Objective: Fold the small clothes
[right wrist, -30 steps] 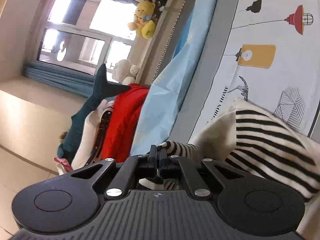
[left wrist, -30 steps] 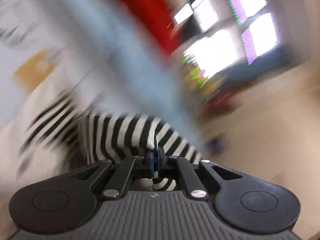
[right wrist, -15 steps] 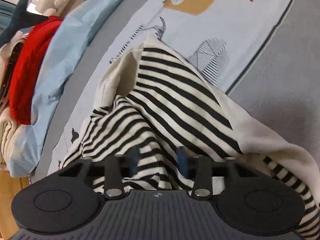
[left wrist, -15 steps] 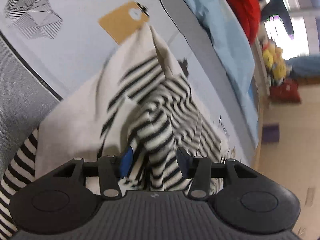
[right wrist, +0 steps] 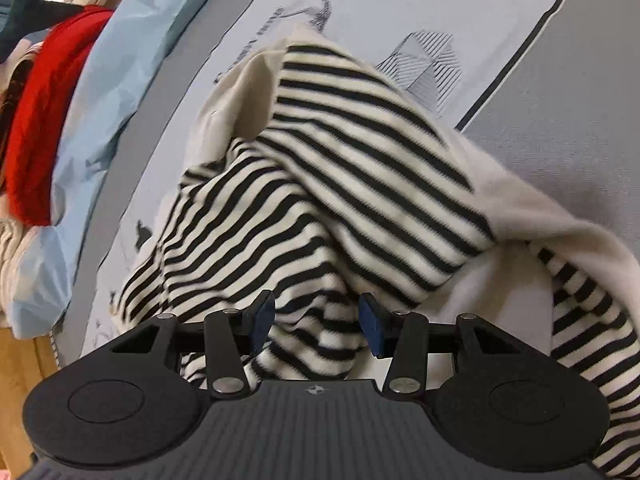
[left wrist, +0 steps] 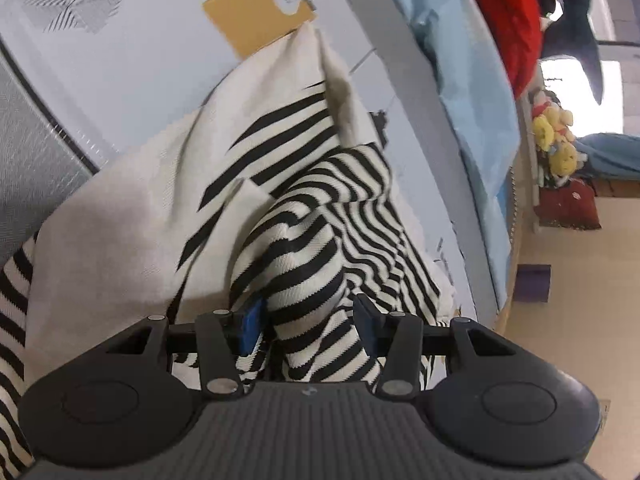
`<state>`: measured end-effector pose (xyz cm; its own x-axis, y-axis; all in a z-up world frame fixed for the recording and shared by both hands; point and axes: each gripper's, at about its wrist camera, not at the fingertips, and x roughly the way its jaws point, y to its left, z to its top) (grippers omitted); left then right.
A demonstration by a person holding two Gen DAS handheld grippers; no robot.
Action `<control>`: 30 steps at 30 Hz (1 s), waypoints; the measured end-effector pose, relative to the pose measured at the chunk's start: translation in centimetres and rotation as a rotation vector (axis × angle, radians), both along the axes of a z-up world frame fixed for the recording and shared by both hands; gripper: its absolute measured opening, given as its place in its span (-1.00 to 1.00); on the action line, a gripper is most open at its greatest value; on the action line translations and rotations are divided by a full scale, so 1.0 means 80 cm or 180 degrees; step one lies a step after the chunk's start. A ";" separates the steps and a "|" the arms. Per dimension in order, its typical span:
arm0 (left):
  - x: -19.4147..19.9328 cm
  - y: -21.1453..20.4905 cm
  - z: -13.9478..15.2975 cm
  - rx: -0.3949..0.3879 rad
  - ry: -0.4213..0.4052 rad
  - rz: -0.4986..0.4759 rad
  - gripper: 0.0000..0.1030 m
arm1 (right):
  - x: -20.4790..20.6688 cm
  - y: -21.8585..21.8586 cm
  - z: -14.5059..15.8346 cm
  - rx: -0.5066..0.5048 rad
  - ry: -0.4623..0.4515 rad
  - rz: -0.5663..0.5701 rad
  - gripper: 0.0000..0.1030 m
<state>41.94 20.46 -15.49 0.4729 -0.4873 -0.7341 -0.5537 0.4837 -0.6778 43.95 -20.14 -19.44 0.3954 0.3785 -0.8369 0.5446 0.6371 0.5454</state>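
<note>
A cream top with black stripes lies bunched on a pale printed bedsheet. My left gripper points down at it with its jaws apart. A striped fold rises between the blue pads, loose and not pinched. In the right wrist view the same top fills the middle, a plain cream flap turned up at its far end. My right gripper is open over a striped bulge that sits between its pads without being squeezed.
A light blue blanket and a red garment lie along the far side of the bed. Plush toys sit beyond it. The bed's edge drops to a beige floor with a purple block. Grey bedding borders the sheet.
Both grippers were shut on striped cloth, lifted and facing the room. They have since tipped down toward the bed and opened, and the top has dropped into a heap.
</note>
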 end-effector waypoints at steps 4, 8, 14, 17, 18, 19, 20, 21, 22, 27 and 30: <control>0.004 -0.004 -0.002 0.0004 -0.0025 0.0014 0.01 | 0.001 0.012 -0.005 0.0140 0.0024 0.0105 0.02; 0.007 -0.013 0.000 0.0137 -0.0071 -0.0034 -0.25 | 0.010 0.015 -0.026 0.0229 0.0153 0.0031 0.04; 0.007 -0.015 0.025 0.0220 -0.0619 0.0054 -0.92 | 0.017 0.014 -0.017 0.0305 -0.0166 -0.0022 -0.75; -0.004 -0.006 0.067 0.0079 -0.1493 0.0239 -0.92 | 0.017 0.007 0.016 0.0543 -0.0979 -0.0157 -0.79; -0.007 -0.005 0.076 0.0084 -0.1651 0.0232 -0.92 | 0.016 0.005 0.032 0.0584 -0.1300 -0.0183 -0.79; -0.010 -0.004 0.079 0.0057 -0.1733 0.0219 -0.92 | 0.013 0.003 0.048 0.0611 -0.1628 -0.0194 -0.79; -0.011 -0.003 0.076 -0.0006 -0.1702 0.0190 -0.92 | 0.009 0.001 0.061 0.0621 -0.1918 -0.0190 -0.79; -0.011 -0.003 0.067 -0.0071 -0.1537 0.0129 -0.92 | 0.005 -0.002 0.068 0.0622 -0.2093 -0.0191 -0.79; -0.008 -0.003 0.052 -0.0088 -0.1227 0.0032 -0.92 | 0.003 -0.002 0.070 0.0604 -0.2145 -0.0180 -0.79; -0.013 -0.014 -0.014 0.0253 0.0059 -0.0474 -0.89 | 0.015 0.003 0.000 -0.0130 -0.0532 0.0213 -0.78; -0.012 -0.008 -0.009 0.0226 0.0039 -0.0481 -0.62 | -0.004 -0.013 -0.052 0.0100 0.0149 -0.0089 -0.76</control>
<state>41.01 19.85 -16.20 0.3889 -0.4991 -0.7744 -0.4789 0.6085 -0.6327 43.62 -21.18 -23.56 0.3670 0.3942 -0.8426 0.5873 0.6042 0.5385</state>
